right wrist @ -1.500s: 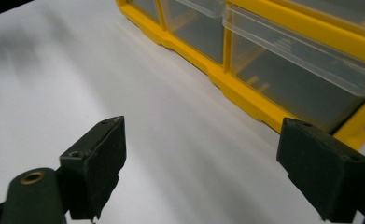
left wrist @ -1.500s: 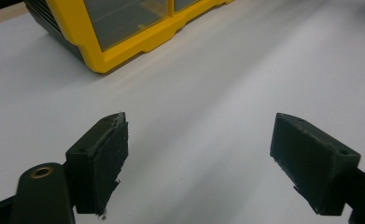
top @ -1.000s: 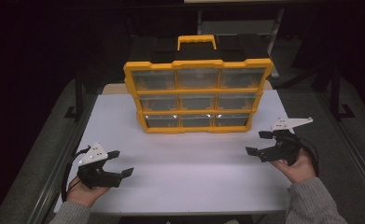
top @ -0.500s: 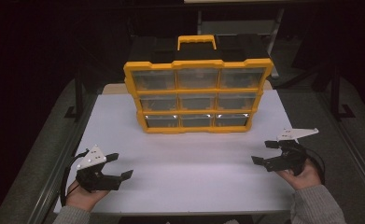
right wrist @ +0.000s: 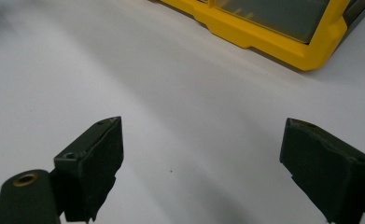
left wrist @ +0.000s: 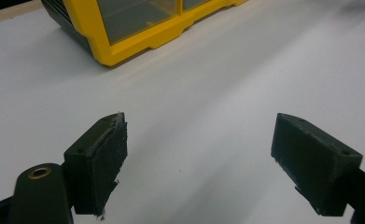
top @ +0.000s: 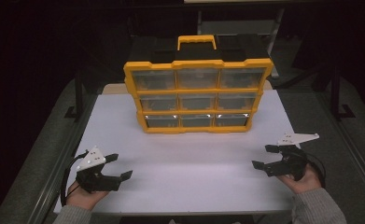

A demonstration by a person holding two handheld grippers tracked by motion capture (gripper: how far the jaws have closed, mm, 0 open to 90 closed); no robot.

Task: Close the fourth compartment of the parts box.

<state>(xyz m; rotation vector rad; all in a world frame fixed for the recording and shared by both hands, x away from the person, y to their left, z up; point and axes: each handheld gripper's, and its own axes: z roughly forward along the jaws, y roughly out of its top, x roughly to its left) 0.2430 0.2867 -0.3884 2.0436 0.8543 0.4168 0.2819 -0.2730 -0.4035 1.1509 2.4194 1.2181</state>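
Nothing started yet: I've got left gripper [top: 113,166] & right gripper [top: 268,157] jaws wide, empty, w/ parts box [top: 198,91] well ahead on table [top: 194,168], untouched.

High view overhead, facing forward; both tool views low, close, sharing organizer [top: 198,91].

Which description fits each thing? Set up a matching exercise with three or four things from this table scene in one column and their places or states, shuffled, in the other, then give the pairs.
Things:
1. organizer case
2. carry handle
3. left gripper
4. right gripper

Descriptions:
a. open, near the table's front right corner
b. yellow, on top of the case
c. upright at the far middle, clear drawers facing the person
d. open, near the front left corner

Pairs: 1-c, 2-b, 3-d, 4-a
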